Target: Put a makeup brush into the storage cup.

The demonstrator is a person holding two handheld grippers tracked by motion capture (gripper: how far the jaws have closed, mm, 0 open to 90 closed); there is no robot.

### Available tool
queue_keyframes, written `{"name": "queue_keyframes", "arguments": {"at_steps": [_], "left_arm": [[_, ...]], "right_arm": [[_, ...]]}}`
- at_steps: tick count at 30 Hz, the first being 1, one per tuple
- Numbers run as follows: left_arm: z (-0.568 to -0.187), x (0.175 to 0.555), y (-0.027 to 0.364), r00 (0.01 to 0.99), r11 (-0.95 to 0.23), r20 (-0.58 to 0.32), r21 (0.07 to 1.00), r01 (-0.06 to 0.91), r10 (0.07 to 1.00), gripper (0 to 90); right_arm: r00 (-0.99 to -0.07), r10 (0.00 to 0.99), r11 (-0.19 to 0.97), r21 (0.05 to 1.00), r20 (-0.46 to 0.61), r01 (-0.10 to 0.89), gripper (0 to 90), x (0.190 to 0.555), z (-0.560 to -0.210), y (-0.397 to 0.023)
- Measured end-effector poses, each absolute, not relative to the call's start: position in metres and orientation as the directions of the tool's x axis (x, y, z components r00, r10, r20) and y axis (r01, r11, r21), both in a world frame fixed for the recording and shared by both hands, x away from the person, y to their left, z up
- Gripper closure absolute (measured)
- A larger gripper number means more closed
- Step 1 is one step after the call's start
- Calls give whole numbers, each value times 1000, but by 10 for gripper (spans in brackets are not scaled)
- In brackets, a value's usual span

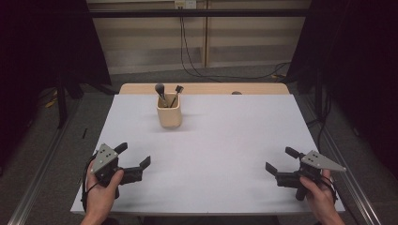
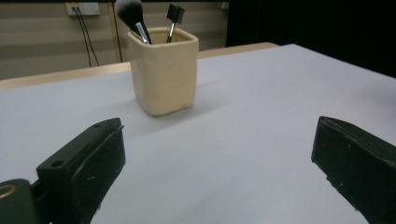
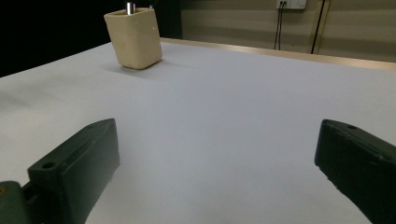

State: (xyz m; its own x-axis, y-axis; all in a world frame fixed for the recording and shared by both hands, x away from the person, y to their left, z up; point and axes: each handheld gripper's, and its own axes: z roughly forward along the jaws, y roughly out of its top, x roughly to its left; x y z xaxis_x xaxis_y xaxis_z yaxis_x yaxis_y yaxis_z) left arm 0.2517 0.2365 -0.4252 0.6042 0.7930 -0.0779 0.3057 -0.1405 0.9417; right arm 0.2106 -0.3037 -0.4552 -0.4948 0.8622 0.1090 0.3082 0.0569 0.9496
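Item: beige square-sided brush holder [image 1: 169, 116], standing upright on the white tabletop [image 1: 220, 154] toward its far side, left of centre, well apart from both tools. Contents: a fluffy-headed makeup brush [image 1: 161, 93] and a smaller flat-headed brush [image 1: 176, 94], both leaning handle-down inside, heads clear above the rim. Left tool [image 1: 133, 157]: held low over the near left corner of the tabletop, jaws wide apart, empty, aimed toward the holder, which sits ahead and a little left in the left gripper view [image 2: 163, 70]. Right tool [image 1: 279, 161]: held over the near right corner, jaws likewise spread, empty; the holder [image 3: 134, 38] lies far off to its upper left. Handling note: the step in hand appears to be the reach for a brush; the left tool is the nearer. Best approached from above, closing on one handle just under its head, lifting straight up so the light holder is not tipped or dragged.
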Motion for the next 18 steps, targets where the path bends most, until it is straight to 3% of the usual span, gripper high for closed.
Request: {"name": "queue_keyframes", "arguments": {"at_steps": [18], "left_arm": [[-435,236,254,579,-136,-78,939,317,811,28]], "right_arm": [[-504,858,80,945,97,318,0,213,-457,-300]]}}
